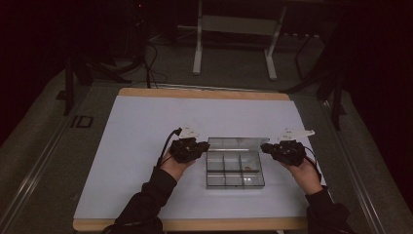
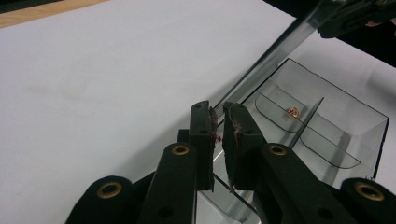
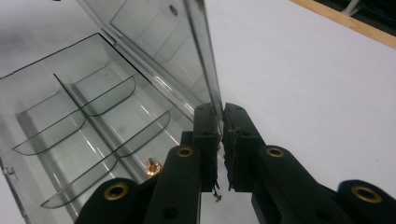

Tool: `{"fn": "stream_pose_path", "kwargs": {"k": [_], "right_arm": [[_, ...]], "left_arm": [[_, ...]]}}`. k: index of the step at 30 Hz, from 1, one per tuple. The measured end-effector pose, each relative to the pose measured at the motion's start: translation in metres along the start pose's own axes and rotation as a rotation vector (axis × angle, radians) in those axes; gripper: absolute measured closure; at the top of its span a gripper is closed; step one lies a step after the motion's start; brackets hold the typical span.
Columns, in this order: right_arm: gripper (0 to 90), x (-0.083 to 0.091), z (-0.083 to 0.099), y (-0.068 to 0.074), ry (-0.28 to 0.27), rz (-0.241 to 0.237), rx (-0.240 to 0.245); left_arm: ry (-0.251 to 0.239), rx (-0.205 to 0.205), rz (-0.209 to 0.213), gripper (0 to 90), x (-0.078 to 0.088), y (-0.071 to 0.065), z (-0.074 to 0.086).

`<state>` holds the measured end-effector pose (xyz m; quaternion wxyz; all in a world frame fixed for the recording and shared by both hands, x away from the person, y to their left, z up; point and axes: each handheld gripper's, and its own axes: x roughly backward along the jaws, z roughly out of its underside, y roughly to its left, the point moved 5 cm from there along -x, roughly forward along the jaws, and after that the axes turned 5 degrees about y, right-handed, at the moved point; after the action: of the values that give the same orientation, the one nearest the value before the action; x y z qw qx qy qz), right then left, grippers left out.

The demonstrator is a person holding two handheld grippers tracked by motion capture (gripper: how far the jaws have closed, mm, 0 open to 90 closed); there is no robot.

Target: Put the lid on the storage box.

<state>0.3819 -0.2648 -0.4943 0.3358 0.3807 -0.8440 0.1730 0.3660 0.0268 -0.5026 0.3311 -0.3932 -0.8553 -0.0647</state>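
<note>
Holding the lid from both ends

Pinching the clear lid [image 3: 187, 51] of the box [image 1: 235, 169] at mid-table, the left gripper [image 2: 218, 112] and right gripper [image 3: 221, 112] keep their jaws pressed on its opposite side edges, probably so it swings evenly. A small copper piece [image 3: 152, 167] sits in one compartment.
</note>
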Motion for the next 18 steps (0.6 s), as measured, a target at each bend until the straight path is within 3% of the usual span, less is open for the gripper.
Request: {"fn": "stream_pose_path", "kwargs": {"k": [7,18], "right_arm": [[83.3,0.004,0.004,0.004,-0.007,-0.006,0.001],[82.3,0.008,0.011,0.013,-0.009,0.01,0.042]], "left_arm": [[0.014,-0.016,-0.001,82.3,0.002,-0.004,0.006],[0.025,-0.019,0.006,82.6,0.004,-0.01,0.015]]}}
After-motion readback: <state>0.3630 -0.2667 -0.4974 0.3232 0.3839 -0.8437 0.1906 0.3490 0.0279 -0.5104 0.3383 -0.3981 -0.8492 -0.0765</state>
